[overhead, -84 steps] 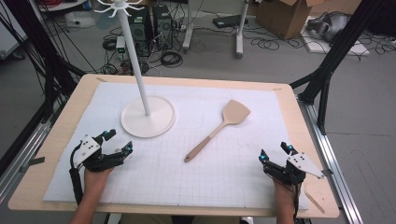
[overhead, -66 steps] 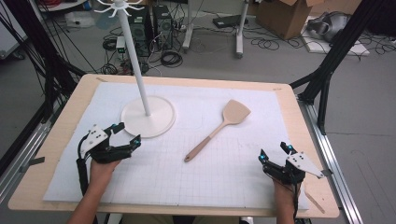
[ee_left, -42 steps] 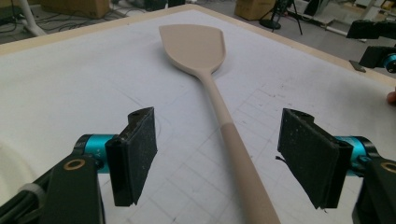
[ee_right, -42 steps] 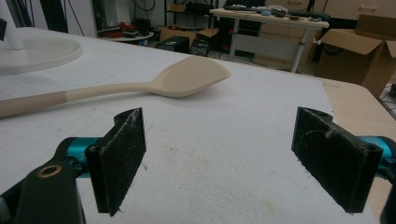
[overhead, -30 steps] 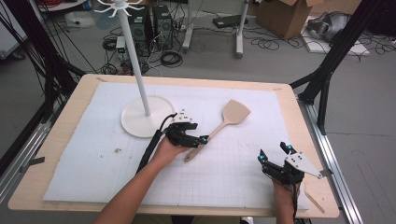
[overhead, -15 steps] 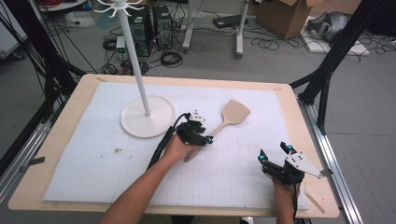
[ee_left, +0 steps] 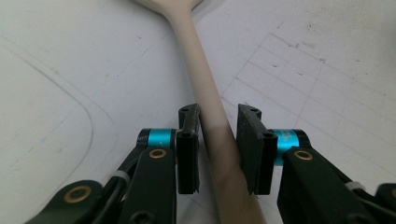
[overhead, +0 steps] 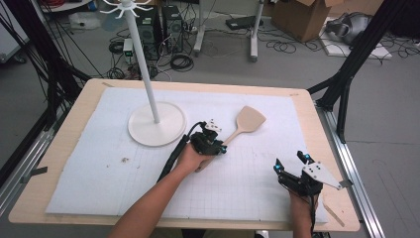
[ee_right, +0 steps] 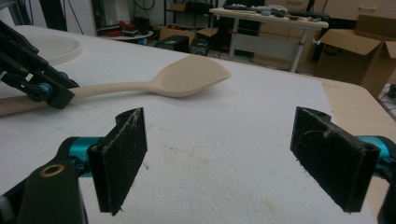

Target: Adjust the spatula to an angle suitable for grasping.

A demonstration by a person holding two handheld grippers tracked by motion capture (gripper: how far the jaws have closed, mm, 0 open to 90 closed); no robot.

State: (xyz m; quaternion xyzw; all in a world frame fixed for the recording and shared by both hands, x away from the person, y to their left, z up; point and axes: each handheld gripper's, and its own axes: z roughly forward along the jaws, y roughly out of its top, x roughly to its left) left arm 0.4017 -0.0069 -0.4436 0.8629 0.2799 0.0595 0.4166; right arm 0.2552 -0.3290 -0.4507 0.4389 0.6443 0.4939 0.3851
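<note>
The left gripper [overhead: 212, 144] sits low on the mat [overhead: 99, 188] near the table's middle, its jaws straddling the spatula [overhead: 241, 126] handle so a squeeze would catch it across the narrow width. In the left gripper view the handle [ee_left: 208, 121] runs up between the two pads; they lie close on either side, but I cannot tell whether they are pressing it yet. The grip spot is well down the handle, probably to leave the blade free.

The right gripper [overhead: 296, 171] rests at about 4 o'clock on the mat, jaws spread wide and empty, likely just waiting.

The spatula lies flat, pale wood, blade pointing toward 1 o'clock. Its blade [ee_right: 191, 74] is broad, shallow and tapers to a blunt point. The stand [overhead: 156, 124] is at 10 o'clock, close by.
</note>
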